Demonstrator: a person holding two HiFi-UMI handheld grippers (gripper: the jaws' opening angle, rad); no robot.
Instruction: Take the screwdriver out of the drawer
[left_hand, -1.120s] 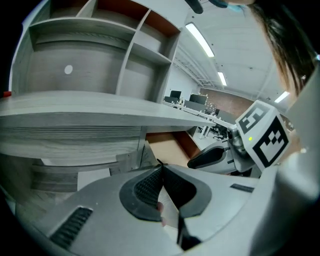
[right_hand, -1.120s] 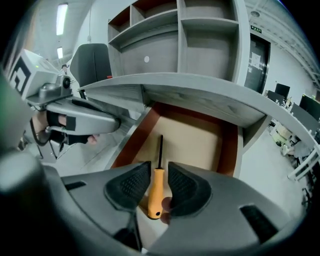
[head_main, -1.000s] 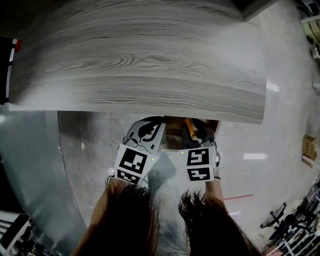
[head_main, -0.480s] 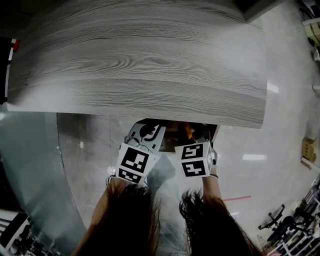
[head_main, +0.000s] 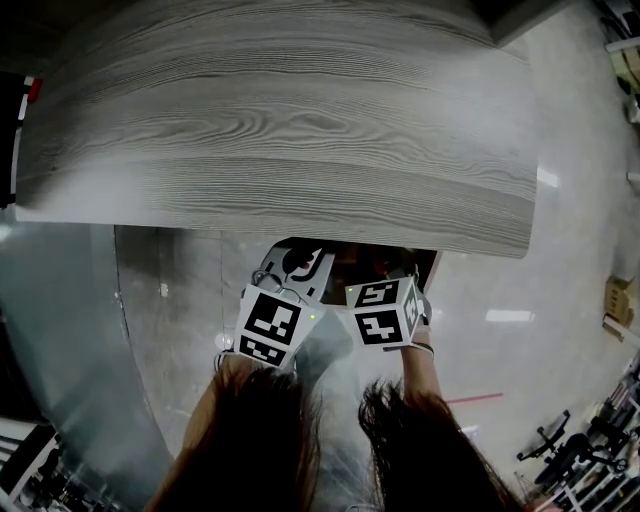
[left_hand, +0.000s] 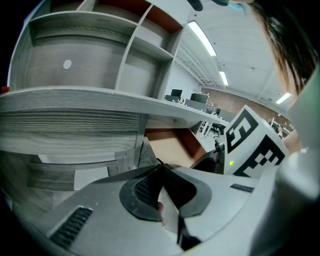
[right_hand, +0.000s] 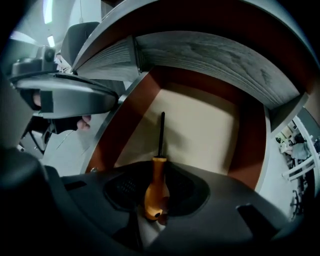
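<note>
Right claw clamps the screwdriver inside the drawer, tabletop overhanging above.

Desk: grey wood grain, matt finish. Drawer: reddish-brown walls, pale smooth matt bottom. Screwdriver: smooth orange plastic handle with slight sheen, dark metal shaft; floor polished grey, reflective.

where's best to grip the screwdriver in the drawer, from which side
The screwdriver's orange handle, from the drawer's open front: it is thick and faces outward, while the thin shaft points to the back. The right gripper is shut on it.
</note>
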